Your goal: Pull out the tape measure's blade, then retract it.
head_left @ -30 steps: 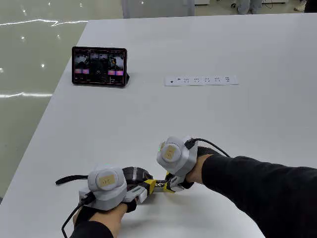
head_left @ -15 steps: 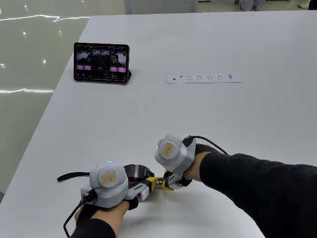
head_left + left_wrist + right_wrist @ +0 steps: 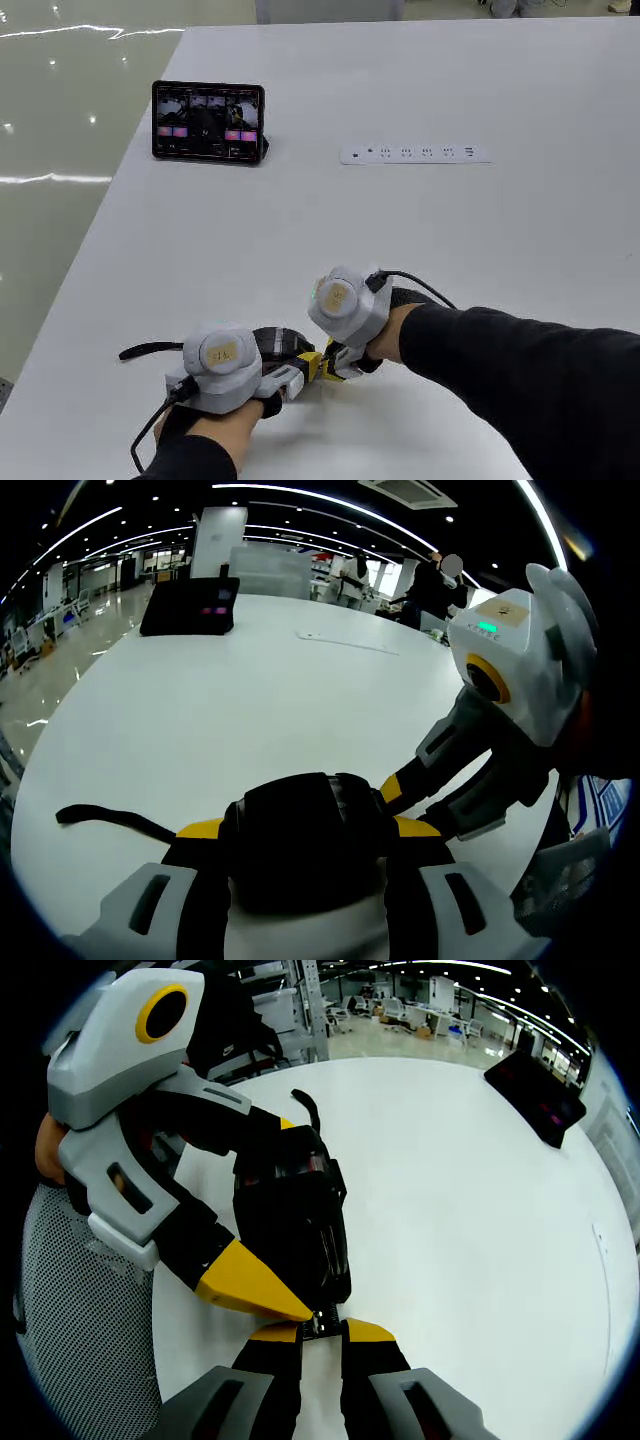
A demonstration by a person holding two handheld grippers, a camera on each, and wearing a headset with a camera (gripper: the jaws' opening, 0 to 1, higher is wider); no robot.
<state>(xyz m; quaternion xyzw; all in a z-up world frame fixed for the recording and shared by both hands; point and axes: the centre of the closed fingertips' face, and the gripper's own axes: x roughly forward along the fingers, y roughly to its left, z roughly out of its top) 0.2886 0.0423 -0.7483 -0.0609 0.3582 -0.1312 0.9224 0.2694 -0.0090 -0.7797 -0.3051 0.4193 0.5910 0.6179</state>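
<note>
The black tape measure (image 3: pixel 281 344) lies on the white table (image 3: pixel 400 230) near its front edge, its black strap (image 3: pixel 142 350) trailing left. My left gripper (image 3: pixel 300 368) is shut on the tape measure (image 3: pixel 305 840), with a yellow-tipped finger (image 3: pixel 200 828) on each side of the case. My right gripper (image 3: pixel 328 366) comes in from the right and meets the case's front. In the right gripper view the tape measure (image 3: pixel 290 1210) is right ahead, and my right gripper (image 3: pixel 320 1332) is shut on the blade's end hook (image 3: pixel 318 1322). Hardly any blade shows between hook and case.
A tablet (image 3: pixel 208 122) stands at the back left of the table. A white power strip (image 3: pixel 415 154) lies at the back centre. The table's left edge (image 3: pixel 90 260) drops to a shiny floor. A dark sleeve (image 3: pixel 520 380) crosses the front right.
The head camera has tipped, so the scene sits slightly lower. The right gripper has come closer to the case, and the short stretch of blade between the two looks shorter.
</note>
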